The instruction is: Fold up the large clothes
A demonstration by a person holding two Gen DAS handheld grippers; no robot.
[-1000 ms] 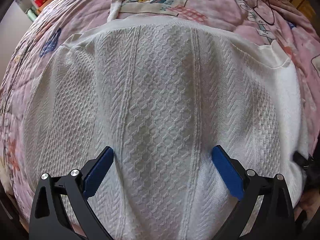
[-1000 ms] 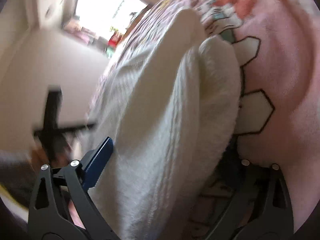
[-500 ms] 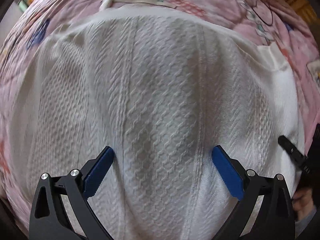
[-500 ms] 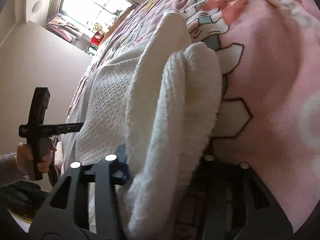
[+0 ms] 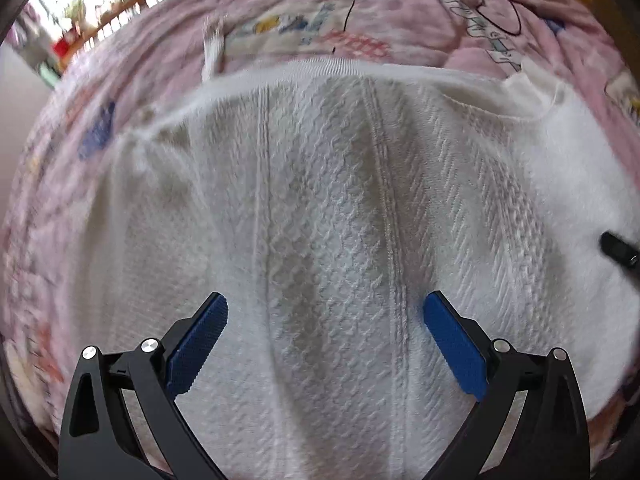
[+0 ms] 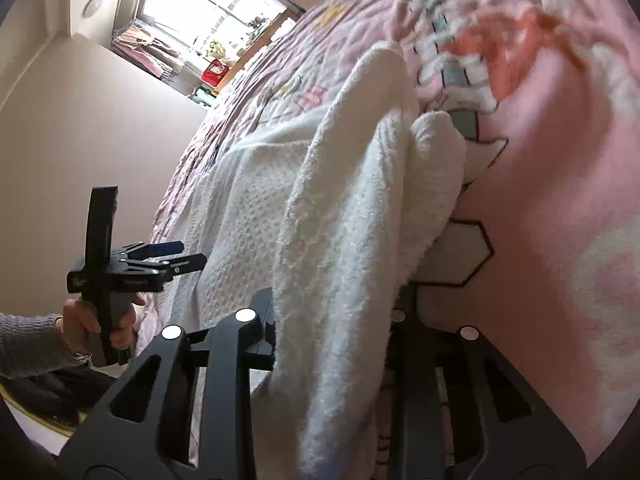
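In the left wrist view the left tongs (image 5: 325,336) gape wide over the white knit sweater (image 5: 320,208), which lies spread on the pink bedspread (image 5: 360,20), pads gripping nothing; with this side unpinned, a pull from the other side could drag the whole sweater askew, though bare bedspread beyond its far hem leaves room. In the right wrist view the right tongs (image 6: 334,328) have just been closing and now pinch the sweater's thick side edge (image 6: 340,280); that bulky fold might slip out, while open bedspread lies alongside.
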